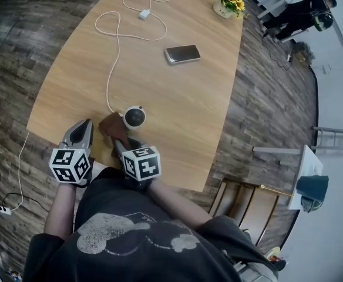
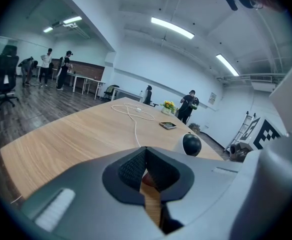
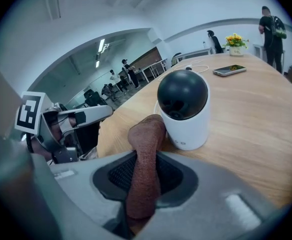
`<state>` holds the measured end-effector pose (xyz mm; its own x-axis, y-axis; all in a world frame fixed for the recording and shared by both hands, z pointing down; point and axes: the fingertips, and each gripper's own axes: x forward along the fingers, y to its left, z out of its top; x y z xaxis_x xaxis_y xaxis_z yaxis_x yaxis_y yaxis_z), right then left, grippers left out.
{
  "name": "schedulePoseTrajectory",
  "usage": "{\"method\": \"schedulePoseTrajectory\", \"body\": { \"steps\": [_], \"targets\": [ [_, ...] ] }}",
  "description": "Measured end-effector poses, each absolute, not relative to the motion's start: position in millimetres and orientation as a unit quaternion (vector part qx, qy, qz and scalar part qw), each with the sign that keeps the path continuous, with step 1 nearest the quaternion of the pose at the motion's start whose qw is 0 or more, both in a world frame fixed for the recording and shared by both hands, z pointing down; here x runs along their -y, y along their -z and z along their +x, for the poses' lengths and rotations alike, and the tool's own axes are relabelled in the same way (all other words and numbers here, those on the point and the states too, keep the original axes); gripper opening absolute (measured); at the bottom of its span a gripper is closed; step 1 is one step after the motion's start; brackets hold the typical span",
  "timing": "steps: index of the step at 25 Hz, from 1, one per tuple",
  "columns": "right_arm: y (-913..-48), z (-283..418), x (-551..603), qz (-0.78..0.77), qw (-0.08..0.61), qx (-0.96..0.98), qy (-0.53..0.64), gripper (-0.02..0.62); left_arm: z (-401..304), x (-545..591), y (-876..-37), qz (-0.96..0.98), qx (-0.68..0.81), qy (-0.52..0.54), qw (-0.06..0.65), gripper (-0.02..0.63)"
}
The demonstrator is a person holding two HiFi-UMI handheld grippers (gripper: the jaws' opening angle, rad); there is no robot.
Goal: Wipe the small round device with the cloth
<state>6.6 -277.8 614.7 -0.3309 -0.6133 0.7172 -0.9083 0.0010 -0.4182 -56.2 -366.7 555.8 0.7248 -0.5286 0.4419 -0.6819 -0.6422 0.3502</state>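
The small round device [image 1: 134,117], a white base with a black dome, stands near the front edge of the wooden table [image 1: 183,98]. My right gripper [image 1: 120,147] is shut on a brown cloth [image 1: 112,125] just left of the device. In the right gripper view the cloth [image 3: 146,134] rises from the right gripper [image 3: 145,170] and its top rests against the side of the device [image 3: 182,109]. My left gripper [image 1: 82,133] hovers left of the cloth. Its pads meet in the left gripper view, the left gripper [image 2: 146,156] holding nothing, with the device [image 2: 191,144] ahead to the right.
A white cable [image 1: 117,37] runs from the device across the table to a plug. A phone [image 1: 182,53] lies mid-table and a pot of yellow flowers [image 1: 229,2] stands at the far corner. A person [image 1: 301,10] stands beyond the table. The table edge is just under my grippers.
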Motion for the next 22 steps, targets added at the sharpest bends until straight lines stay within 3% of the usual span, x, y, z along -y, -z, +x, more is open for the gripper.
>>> {"method": "schedulePoseTrajectory", "body": {
  "steps": [7, 22],
  "targets": [
    [-589.0, 13.0, 247.3, 0.516, 0.143, 0.735, -0.415, 0.080, -53.3, 331.0, -537.0, 0.884, 0.376, -0.135, 0.243, 0.018],
    [-547.6, 141.6, 156.0, 0.555, 0.111, 0.742, -0.360, 0.080, -6.7, 203.1, -499.6, 0.877, 0.420, -0.097, 0.214, 0.018]
  ]
}}
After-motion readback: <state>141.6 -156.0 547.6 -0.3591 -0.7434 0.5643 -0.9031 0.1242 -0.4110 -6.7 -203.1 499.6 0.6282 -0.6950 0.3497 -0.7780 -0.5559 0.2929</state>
